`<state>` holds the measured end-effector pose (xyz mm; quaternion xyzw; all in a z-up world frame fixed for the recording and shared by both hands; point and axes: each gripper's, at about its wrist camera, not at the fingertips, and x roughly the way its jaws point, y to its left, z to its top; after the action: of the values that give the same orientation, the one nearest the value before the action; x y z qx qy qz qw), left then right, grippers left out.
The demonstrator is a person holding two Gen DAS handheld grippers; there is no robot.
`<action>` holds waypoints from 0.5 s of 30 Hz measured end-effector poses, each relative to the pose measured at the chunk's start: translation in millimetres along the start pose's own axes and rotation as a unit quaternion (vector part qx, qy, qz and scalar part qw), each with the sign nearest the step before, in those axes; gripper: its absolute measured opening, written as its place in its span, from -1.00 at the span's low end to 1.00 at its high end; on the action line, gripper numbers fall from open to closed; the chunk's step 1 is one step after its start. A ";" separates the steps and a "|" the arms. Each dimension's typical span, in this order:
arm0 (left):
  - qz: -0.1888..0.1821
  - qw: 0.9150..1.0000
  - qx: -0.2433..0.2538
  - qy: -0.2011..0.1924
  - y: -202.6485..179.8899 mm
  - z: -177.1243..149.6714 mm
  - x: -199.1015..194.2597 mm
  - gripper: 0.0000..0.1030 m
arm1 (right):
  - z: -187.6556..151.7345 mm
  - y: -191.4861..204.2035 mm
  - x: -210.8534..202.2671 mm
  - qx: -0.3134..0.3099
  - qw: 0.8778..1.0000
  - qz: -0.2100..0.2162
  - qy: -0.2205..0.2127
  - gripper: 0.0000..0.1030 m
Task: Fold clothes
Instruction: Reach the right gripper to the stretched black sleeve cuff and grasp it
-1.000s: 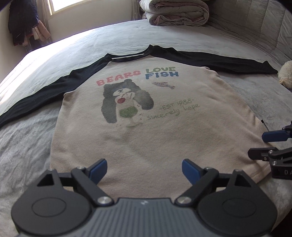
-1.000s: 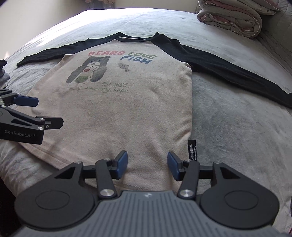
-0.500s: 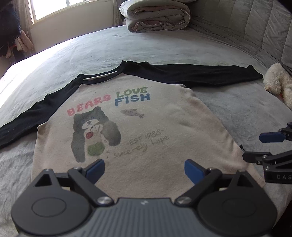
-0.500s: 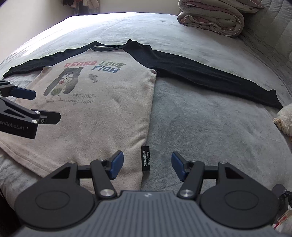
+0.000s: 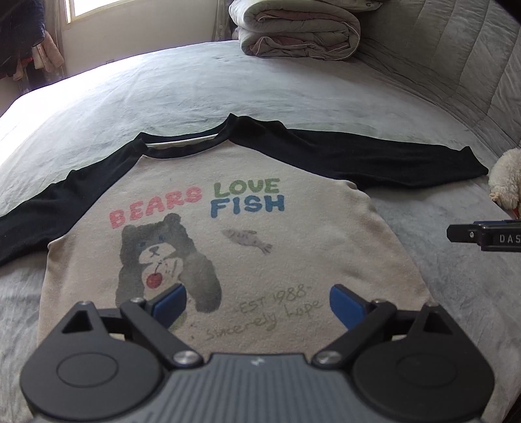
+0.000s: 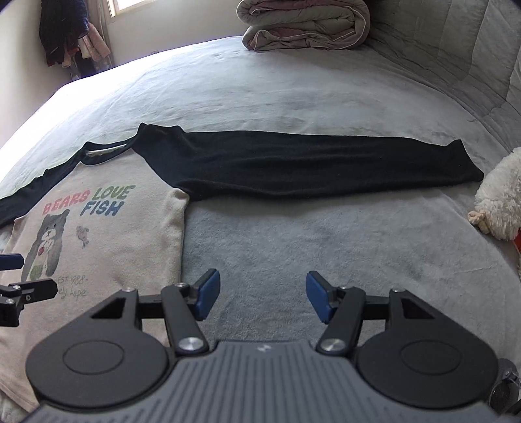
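Both tongs (image 5: 257, 307) (image 6: 262, 296) are black linkages with silver screws, blue pads, ribbed grey bodies

Grey bed (image 5: 228, 91): shirt (image 5: 293, 227), folded quilt (image 5: 293, 29), plush toy (image 6: 498, 198).

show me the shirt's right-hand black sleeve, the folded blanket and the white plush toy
black sleeve (image 6: 309, 166), right wrist view, middle of the sleeve lying flat on the bed
folded blanket (image 5: 296, 27), left wrist view, front of the top fold
white plush toy (image 6: 498, 201), right wrist view, its fluffy body
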<state>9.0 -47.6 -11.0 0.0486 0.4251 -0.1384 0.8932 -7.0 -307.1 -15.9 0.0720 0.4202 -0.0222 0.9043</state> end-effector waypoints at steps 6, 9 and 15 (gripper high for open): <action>0.018 0.998 -0.029 -0.046 17.5 -2.2 8.3 0.85 | 19.5 -28.0 20.8 0.071 0.997 -0.025 -0.001 0.21; 0.018 0.998 -0.041 -0.046 25.4 1.4 12.6 0.85 | 29.1 -44.9 29.0 0.114 0.993 -0.031 0.003 0.21; 0.020 0.998 -0.052 -0.035 34.8 6.4 26.1 0.85 | 46.7 -78.7 42.9 0.178 0.983 -0.048 -0.008 0.21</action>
<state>39.5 -21.0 -28.2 0.0054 0.3995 -0.1002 0.9112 48.1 -390.9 -27.7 0.2113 0.4054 -0.1405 0.8782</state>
